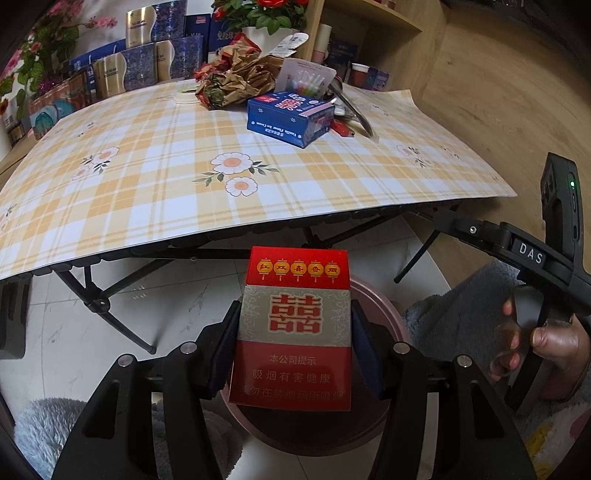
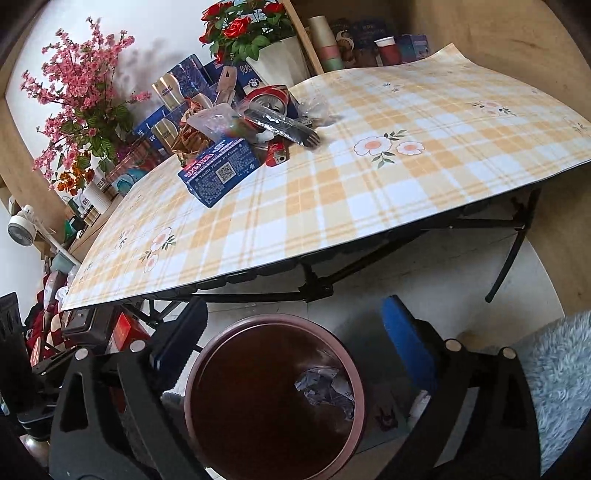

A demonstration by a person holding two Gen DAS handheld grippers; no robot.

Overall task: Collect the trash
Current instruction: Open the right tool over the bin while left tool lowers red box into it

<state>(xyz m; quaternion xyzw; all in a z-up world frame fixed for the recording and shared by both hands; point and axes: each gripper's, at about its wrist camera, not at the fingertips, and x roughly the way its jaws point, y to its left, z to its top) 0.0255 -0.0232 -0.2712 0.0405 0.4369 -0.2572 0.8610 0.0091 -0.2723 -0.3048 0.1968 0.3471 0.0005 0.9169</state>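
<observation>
checked table [image 1: 147, 177], left tongs [image 1: 293, 343] clamping red cigarette pack [image 1: 295, 328] over bin [image 2: 273, 398], right tongs [image 2: 295, 343] spread empty

Home, living room by the look of it. Folding table [image 2: 369, 206] with a yellow plaid floral cloth. Artificial pink blossoms [image 2: 79, 92] at 10 o'clock, potted red roses [image 2: 243, 33] at 12. Wooden shelving [image 2: 321, 40] at 12–1 holds paper cups [image 2: 388, 50] and boxes. Small desk fan [image 2: 20, 227] at 9. Marble-look tile floor [image 1: 74, 332], fluffy grey rug [image 2: 561, 369] at 4, round waste bin [image 2: 207, 369] at 6.
</observation>
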